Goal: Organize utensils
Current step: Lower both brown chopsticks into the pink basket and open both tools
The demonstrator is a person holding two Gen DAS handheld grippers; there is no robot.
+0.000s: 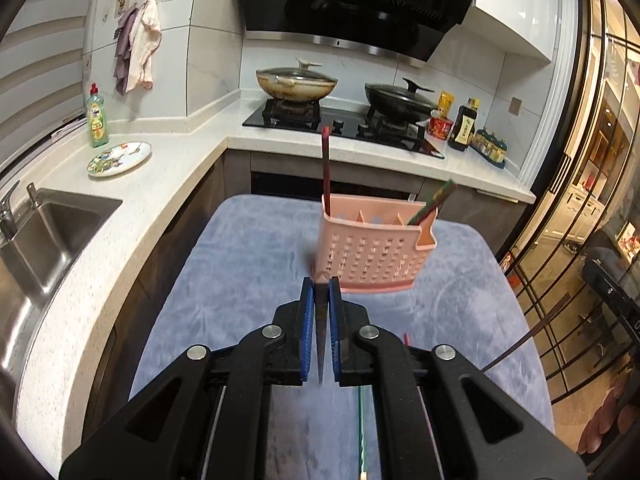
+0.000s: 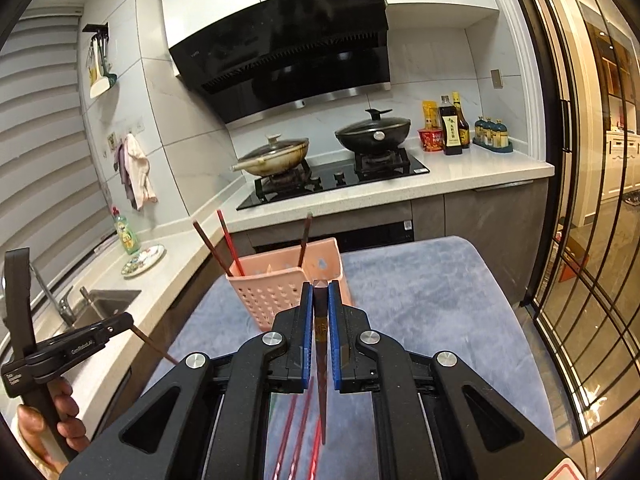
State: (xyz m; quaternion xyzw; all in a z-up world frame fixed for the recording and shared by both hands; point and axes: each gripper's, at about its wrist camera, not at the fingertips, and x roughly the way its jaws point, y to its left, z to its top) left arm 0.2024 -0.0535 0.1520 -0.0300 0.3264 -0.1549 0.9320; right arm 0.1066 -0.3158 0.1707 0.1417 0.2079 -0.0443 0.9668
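On the blue-grey cloth point(image 1: 248, 264) in a kitchen, we hold one dark chopstick point(image 1: 320, 332) pinched in each gripper, left point(image 1: 321, 292) and right point(image 2: 321, 296), short of the pink caddy point(image 1: 370, 258); thin, stiff, slippery, best gripped mid-shaft; hood point(image 2: 288, 52) label reads "19".

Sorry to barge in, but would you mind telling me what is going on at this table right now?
A person is sorting chopsticks into a pink slotted caddy standing on a blue towel. The left gripper is shut on a dark chopstick, and the right gripper is shut on another dark chopstick. Several chopsticks already stand in the caddy, and a few red ones lie on the towel.
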